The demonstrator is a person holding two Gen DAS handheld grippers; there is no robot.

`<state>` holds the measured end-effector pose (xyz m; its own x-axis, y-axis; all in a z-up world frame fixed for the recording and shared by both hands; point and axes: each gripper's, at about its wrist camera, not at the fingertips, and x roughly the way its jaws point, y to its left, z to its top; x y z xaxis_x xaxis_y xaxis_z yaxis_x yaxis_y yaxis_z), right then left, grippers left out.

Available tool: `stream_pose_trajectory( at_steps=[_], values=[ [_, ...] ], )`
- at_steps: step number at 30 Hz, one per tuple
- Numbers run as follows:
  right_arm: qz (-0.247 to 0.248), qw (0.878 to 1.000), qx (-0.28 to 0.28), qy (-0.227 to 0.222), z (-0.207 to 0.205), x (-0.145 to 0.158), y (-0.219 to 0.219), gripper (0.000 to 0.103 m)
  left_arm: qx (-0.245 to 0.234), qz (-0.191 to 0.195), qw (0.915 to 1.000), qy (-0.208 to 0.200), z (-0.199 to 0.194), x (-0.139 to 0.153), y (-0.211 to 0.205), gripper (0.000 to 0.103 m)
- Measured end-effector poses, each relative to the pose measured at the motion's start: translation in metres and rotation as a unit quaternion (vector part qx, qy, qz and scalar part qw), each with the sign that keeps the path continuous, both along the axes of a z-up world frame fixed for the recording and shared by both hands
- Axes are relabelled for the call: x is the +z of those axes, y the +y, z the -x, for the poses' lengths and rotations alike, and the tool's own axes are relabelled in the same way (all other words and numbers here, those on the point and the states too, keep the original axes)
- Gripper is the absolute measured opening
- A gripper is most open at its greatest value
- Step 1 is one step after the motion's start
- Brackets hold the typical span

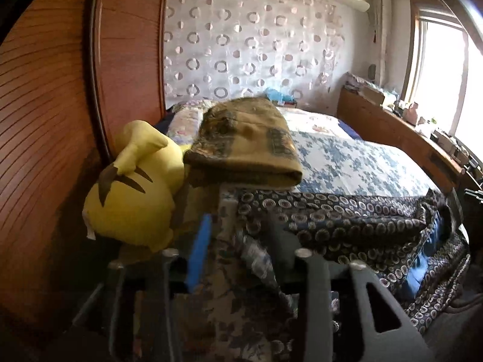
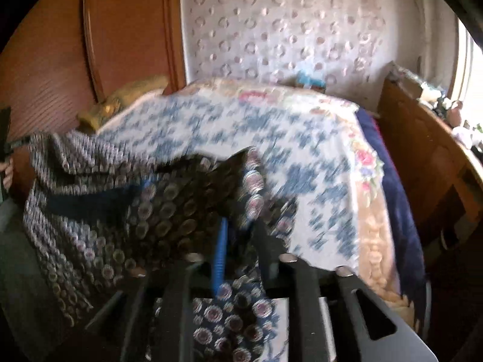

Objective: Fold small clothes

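Note:
A dark navy garment with a ring pattern lies stretched across the near edge of the bed. My left gripper is shut on one end of it, cloth bunched between the fingers. The same garment shows in the right wrist view, blurred by motion. My right gripper is shut on its other end and holds it above the floral bedspread. The left gripper and a hand show at the far left edge.
A yellow plush toy lies against the wooden wardrobe. A folded brown blanket sits on the bedspread. A wooden headboard shelf with small items runs along the right by the window.

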<state>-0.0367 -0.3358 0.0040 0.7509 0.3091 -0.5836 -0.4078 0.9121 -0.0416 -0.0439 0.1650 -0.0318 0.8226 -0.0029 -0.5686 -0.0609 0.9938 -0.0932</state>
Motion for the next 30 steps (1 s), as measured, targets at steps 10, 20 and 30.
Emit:
stream_pose_trajectory(
  at_steps=[10, 20, 30],
  values=[
    [0.008, 1.0, -0.025, -0.012, -0.03, 0.006, 0.006, 0.056, -0.009, -0.022, 0.9997, 0.003, -0.036, 0.007, 0.002, 0.061],
    [0.007, 0.999, -0.03, 0.045, -0.077, -0.02, 0.015, 0.059, -0.032, -0.03, 0.9971, 0.063, -0.098, -0.024, -0.008, 0.061],
    [0.012, 0.996, -0.035, 0.085, -0.091, -0.037, 0.012, 0.062, -0.041, -0.031, 0.9912, 0.122, -0.108, -0.054, -0.014, 0.061]
  ],
)
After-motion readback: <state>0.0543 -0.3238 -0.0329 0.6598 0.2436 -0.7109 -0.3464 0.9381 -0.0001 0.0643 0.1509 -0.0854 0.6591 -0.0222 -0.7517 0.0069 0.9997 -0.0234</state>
